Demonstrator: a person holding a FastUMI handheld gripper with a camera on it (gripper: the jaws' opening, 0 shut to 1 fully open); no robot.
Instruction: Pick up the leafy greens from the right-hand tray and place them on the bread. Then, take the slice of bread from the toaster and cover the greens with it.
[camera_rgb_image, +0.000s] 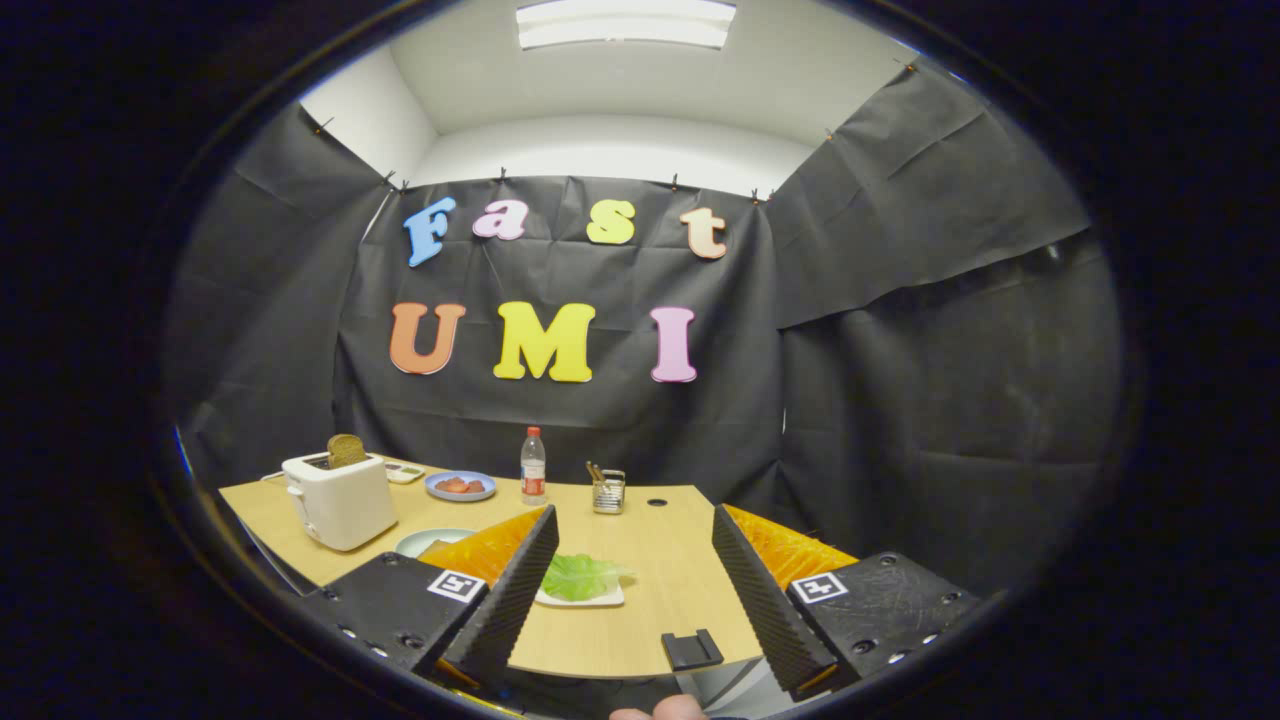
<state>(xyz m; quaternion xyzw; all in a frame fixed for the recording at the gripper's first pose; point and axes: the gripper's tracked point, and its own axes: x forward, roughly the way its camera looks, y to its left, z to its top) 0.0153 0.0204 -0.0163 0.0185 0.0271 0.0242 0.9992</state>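
Note:
My gripper (632, 590) is open above the near edge of the wooden table (670, 560), with nothing between its fingers. The leafy greens (578, 576) lie on a small white tray (590, 600) just ahead, close to the left finger (515, 590), which hides part of them. A white toaster (340, 498) stands at the table's left with a brown slice of bread (346, 450) sticking up from its slot. A pale plate (432, 541) sits between the toaster and the left finger, partly hidden; I cannot tell what lies on it.
Farther back are a blue plate with red food (460, 486), a plastic bottle (533, 466) and a small wire holder with sticks (607, 490). A black clip (692, 649) sits at the near table edge. A fingertip (660, 711) shows at the bottom.

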